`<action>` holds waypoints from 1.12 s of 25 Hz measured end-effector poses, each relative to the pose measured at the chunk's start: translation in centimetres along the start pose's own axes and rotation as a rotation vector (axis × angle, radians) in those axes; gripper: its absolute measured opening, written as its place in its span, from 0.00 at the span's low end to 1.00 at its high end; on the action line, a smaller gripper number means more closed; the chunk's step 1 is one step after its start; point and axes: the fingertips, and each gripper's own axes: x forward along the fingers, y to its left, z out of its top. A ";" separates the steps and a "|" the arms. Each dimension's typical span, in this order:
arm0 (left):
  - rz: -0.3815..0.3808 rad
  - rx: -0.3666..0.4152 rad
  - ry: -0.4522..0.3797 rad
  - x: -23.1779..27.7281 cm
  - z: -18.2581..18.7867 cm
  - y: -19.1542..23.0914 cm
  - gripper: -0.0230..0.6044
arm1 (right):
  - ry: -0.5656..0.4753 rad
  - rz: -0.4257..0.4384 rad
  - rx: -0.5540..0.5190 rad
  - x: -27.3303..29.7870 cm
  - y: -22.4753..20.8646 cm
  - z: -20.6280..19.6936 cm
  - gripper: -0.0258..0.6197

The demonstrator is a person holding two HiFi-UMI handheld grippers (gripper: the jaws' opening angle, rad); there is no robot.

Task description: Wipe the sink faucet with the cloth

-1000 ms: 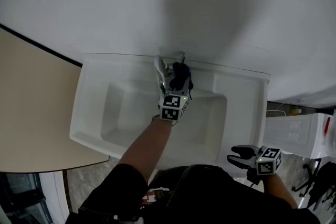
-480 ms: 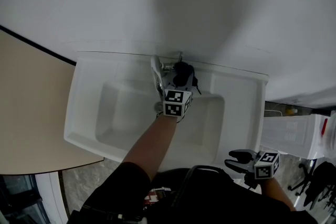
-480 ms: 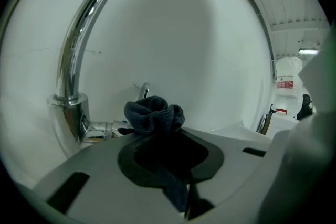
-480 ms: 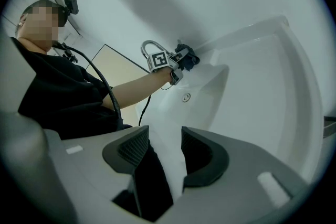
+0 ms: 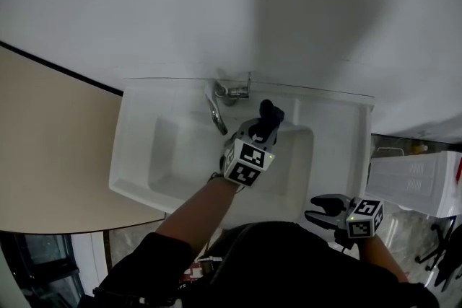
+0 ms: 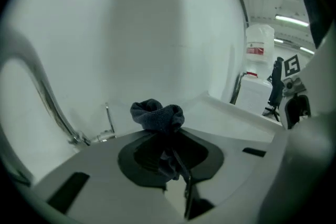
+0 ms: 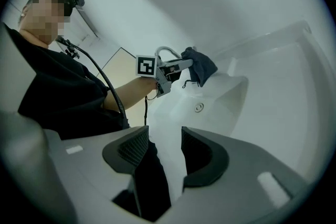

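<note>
The cloth [image 5: 270,113] is a small, dark blue-grey rag with a fine woven texture, bunched into a soft knot with its folds bulging beyond the jaw tips and a thinner tail trailing back between them. The left hand-held gripper [image 5: 266,125] is clamped on it, both pads pressing into the fabric, and holds it over the back of the white sink [image 5: 137,119], near the rear rim. It hangs to the right of the faucet [image 5: 218,112] and apart from it, touching neither the spout nor the basin. The faucet is a slim chrome piece: a curved spout arching out over the basin from a base at the sink's rear edge, with a thin upright lever just beside that base. The right hand-held gripper [image 5: 321,209] waits low at the sink's front right corner, well away from the faucet, its jaws spread with only air between them. The person's bare left forearm [image 5: 195,205] reaches across the basin from the front edge, and a dark cable [image 7: 100,81] runs down past the black sleeve. A plain white wall [image 5: 216,3] rises behind the sink, a beige panel [image 5: 50,148] borders it on the left, and a white bin [image 5: 411,184] stands off to the right. A round drain [image 7: 198,107] shows in the basin. Nothing lies between the cloth and the faucet.
</note>
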 end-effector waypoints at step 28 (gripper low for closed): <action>-0.028 -0.247 0.002 -11.3 9.0 17.2 0.14 | -0.096 0.041 -0.109 -0.4 2.3 1.6 0.33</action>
